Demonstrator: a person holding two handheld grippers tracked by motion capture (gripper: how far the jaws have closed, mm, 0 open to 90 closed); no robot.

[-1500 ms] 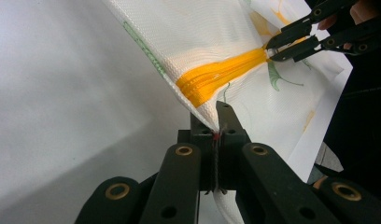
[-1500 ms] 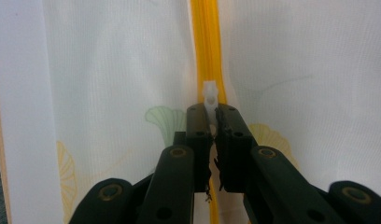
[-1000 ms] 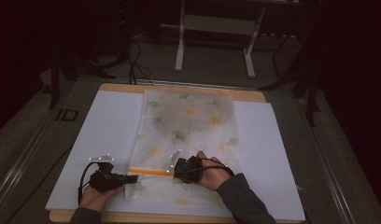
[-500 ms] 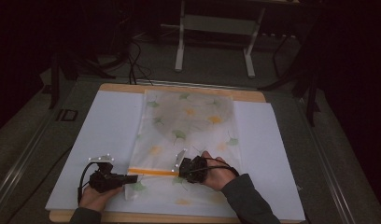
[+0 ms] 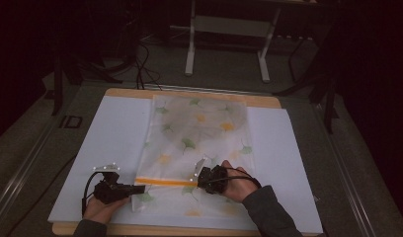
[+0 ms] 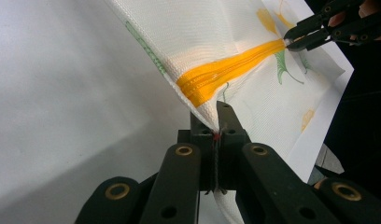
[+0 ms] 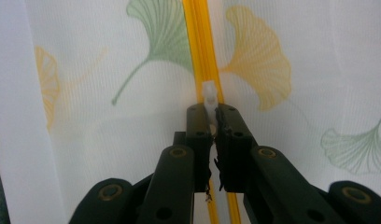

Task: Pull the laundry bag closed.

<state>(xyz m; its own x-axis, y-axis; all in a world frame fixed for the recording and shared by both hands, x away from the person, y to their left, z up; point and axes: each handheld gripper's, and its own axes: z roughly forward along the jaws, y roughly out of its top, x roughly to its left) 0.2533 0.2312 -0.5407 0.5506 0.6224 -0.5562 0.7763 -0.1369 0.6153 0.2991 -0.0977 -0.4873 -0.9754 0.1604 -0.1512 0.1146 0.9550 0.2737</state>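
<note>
1. Our bag [image 5: 197, 148] with leaf prints lies flat in the middle of the table [image 5: 105, 143].
2. Our left tongs [image 6: 216, 128] are clenched on the bag's left edge, right by the end of the yellow zipper [image 6: 226, 74].
3. Our right tongs [image 7: 212, 121] are clenched on the little white zipper pull [image 7: 209, 93].
4. The pull sits about midway along the zipper, so we think roughly half the zipping is left.
5. We cannot tell which side of the pull is open or shut.

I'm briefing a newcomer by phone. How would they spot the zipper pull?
On the white mat lies a ginkgo-leaf fabric bag. An orange zipper crosses its near end; the small white zipper pull sits on that band, pinched by the right gripper.
</note>
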